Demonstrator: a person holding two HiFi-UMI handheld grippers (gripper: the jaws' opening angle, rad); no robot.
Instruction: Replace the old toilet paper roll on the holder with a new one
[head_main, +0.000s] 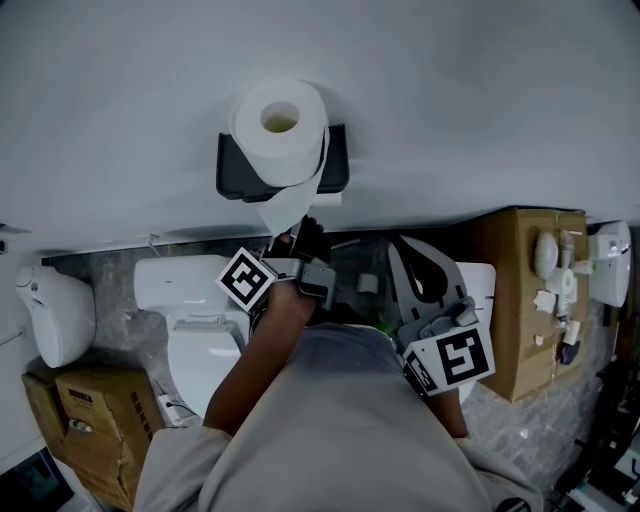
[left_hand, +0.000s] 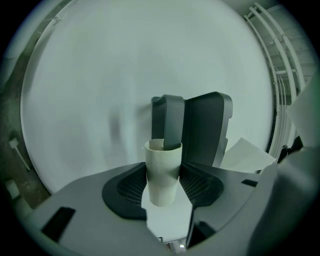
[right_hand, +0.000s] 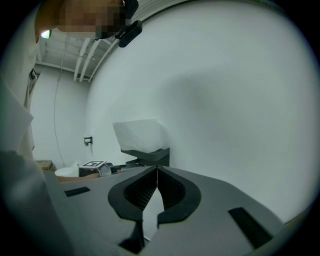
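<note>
Cardboard fills my left gripper (head_main: 305, 238): the empty tube (left_hand: 162, 172) of the old roll stands between its two pads, which are closed against the tube's sides, one on each. The jaws are wide apart because the tube is wide. The tube's far end is slipped over the grey bar (left_hand: 167, 117) of the holder (left_hand: 207, 125), so it is on the holder while I grip it.

In the head view this gripper reaches up to the underside of the dark holder on the white wall (head_main: 480, 110). The new roll (head_main: 280, 125) sits on top of the holder, directly above my left gripper and not touching it. A loose tail of paper (head_main: 285, 208) hangs from it down the front of the holder, ending just above the gripper's tips.

My right gripper (right_hand: 157, 175) is closed and empty, its pads pressed together. It sits low and to the right, well apart from the roll, and points toward the wall beside the holder. The toilet (head_main: 195, 300) is below my left arm.
</note>
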